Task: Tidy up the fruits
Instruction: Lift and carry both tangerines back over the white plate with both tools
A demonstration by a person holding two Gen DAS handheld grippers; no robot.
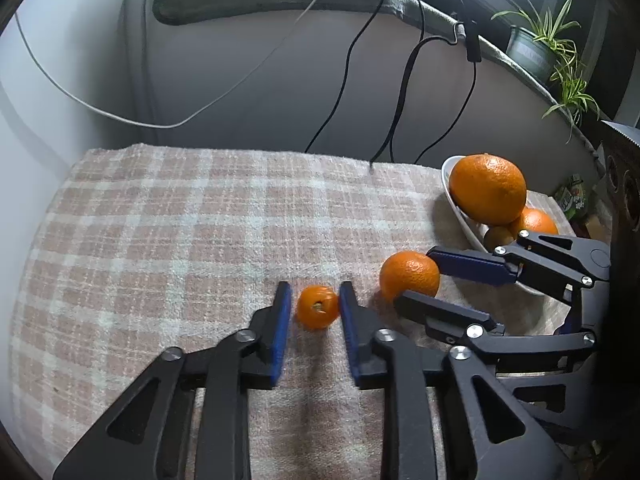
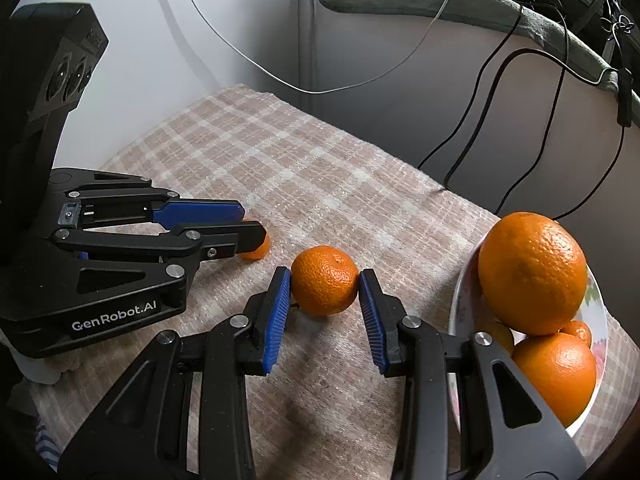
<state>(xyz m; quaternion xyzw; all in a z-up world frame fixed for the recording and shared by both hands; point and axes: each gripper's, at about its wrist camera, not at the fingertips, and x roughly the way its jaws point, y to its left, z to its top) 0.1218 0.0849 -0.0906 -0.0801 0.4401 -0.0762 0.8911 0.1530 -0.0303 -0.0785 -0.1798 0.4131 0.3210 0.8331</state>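
A small mandarin lies on the plaid cloth between the blue pads of my left gripper. The right pad touches it and a thin gap shows at the left pad, so the gripper is open. In the right wrist view the left gripper hides most of the small mandarin. My right gripper is shut on a medium mandarin that rests on the cloth, both pads against its sides. The same right gripper and medium mandarin appear in the left wrist view. To the right, a white bowl holds a big orange and several smaller fruits.
The plaid cloth covers the table up to a grey wall panel behind. Black cables and a white cable hang down at the back. A potted plant stands on the ledge at the back right. The white bowl sits near the right edge.
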